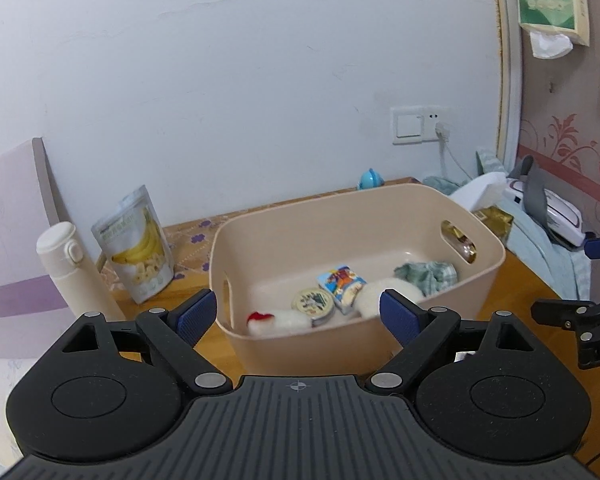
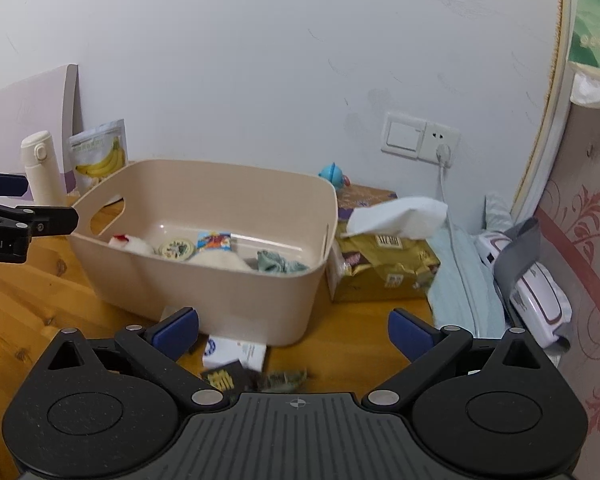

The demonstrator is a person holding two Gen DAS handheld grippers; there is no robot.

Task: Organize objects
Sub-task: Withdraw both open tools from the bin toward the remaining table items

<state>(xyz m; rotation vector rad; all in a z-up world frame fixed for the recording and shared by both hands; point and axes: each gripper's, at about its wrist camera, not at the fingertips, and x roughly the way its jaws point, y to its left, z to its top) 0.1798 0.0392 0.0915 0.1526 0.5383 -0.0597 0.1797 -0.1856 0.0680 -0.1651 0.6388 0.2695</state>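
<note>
Right, both my grippers hang empty with jaws spread wide: the left gripper (image 1: 298, 310) faces the beige bin (image 1: 488, 280), the right gripper (image 2: 294, 330) sits just short of its near wall. Inside the bin lie a white plush toy (image 1: 374, 294), a round tin (image 1: 314, 303), a small picture carton (image 1: 342, 282) and a green cloth (image 1: 428, 274). On the table at six o'clock from the bin, between my right fingers, wait a white box (image 2: 236, 352), a dark packet (image 2: 224, 378) and something crumpled and greenish (image 2: 284, 378). I judge these flat, crowded items risky: closing on one could pinch two or shove the bin. The tissue pack (image 2: 384, 256) at three o'clock could snag.
</note>
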